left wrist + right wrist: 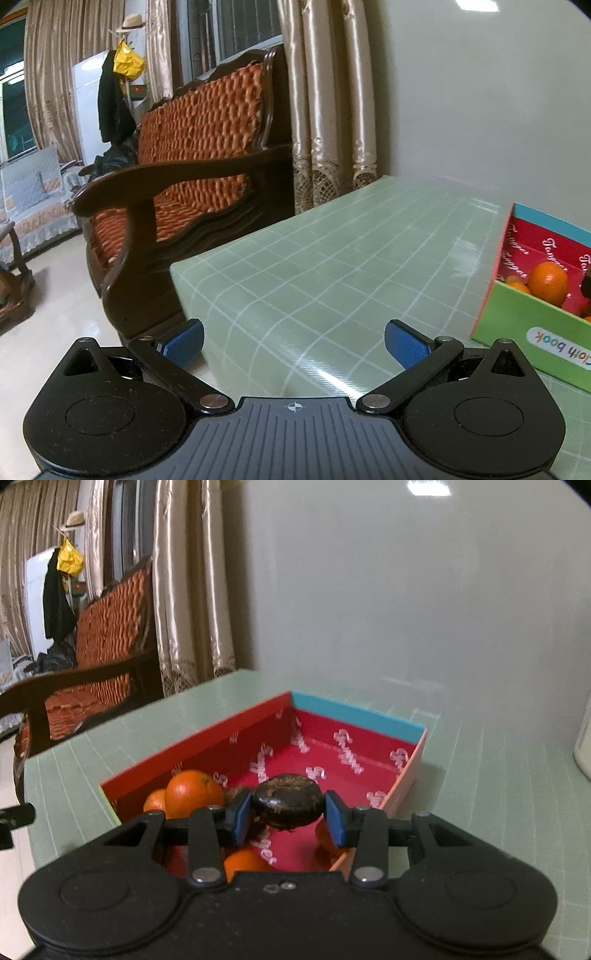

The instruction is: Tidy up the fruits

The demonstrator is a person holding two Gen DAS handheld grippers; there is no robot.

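1. Fruit first: right gripper point(289, 815) clamps a dark brown fruit point(286, 803) between its blue pads, above the red-lined box point(354, 716)
2. Oranges point(188, 792) crowd the box's near-left corner
3. Left gripper point(293, 341) hangs wide apart, nothing in it, over the green gridded table point(332, 251)
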